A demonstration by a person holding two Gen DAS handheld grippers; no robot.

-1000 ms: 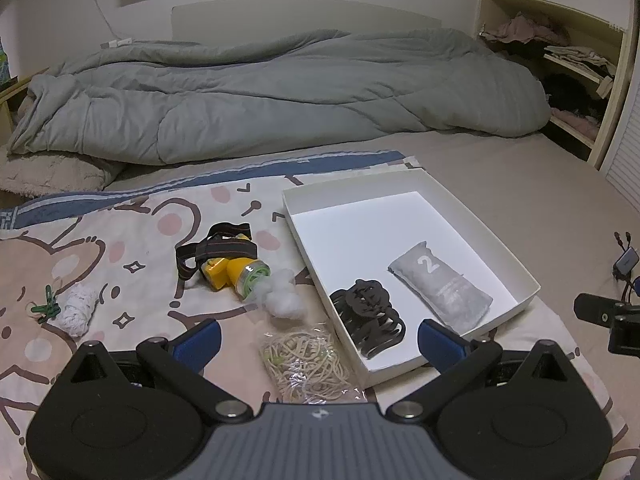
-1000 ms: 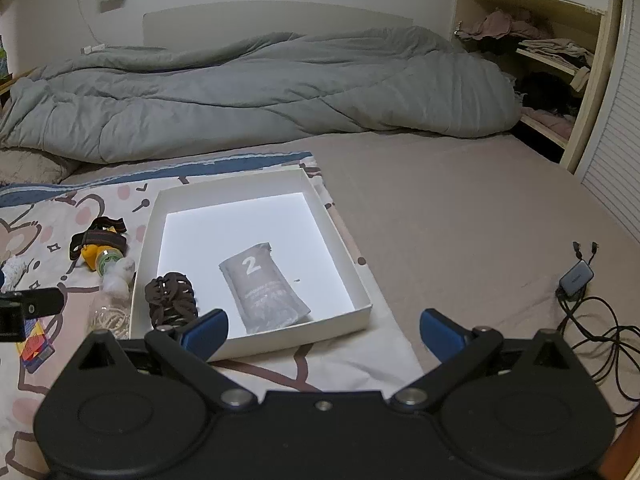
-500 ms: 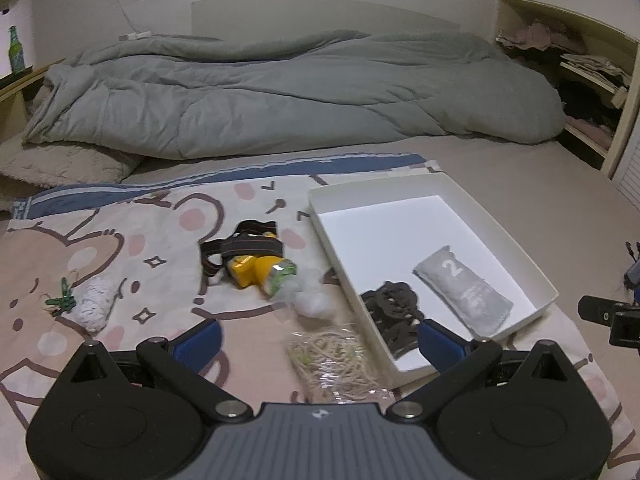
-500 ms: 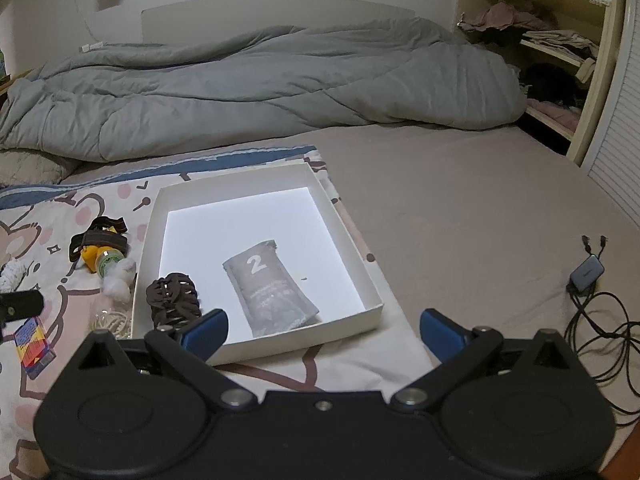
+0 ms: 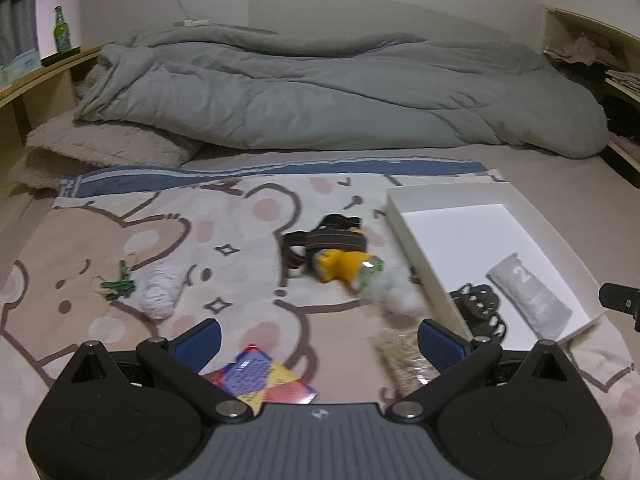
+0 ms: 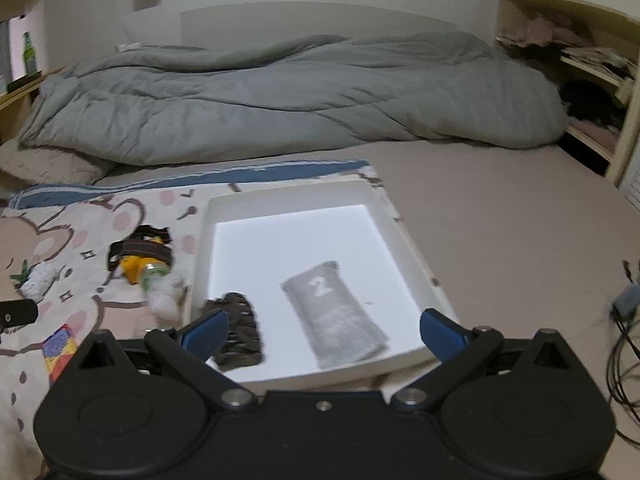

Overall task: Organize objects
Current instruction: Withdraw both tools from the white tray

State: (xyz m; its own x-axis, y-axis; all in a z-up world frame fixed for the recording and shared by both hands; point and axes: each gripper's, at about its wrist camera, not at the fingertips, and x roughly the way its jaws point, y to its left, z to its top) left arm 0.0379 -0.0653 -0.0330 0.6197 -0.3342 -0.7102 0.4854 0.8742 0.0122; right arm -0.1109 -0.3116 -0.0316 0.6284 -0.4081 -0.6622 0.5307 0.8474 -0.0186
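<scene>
A white shallow box [image 5: 404, 216] [image 6: 404, 236] lies on the bed and holds a grey pouch marked 2 [image 5: 528, 296] [image 6: 332, 312] and a dark hair clip [image 5: 478, 308] [image 6: 240, 328]. On the bear-print blanket lie a yellow headlamp with a black strap [image 5: 336, 256] [image 6: 140, 260], a white cotton ball [image 5: 396, 296], a bag of rubber bands [image 5: 400, 352], a white thread bundle with a green clip [image 5: 156, 292] and a colourful card packet [image 5: 260, 376] [image 6: 58, 346]. My left gripper [image 5: 318, 340] hangs open over the packet. My right gripper [image 6: 324, 330] hangs open over the box's near edge.
A rumpled grey duvet [image 5: 340, 92] fills the back of the bed, with a pillow [image 5: 104, 148] at the left. A green bottle [image 5: 62, 34] stands on a left shelf. Wooden shelves with clothes [image 6: 580, 60] line the right. Cables [image 6: 624, 320] trail at the right.
Both grippers have swung to the left. The colourful packet has come into view under the left gripper, and the box has slid rightward in both views.
</scene>
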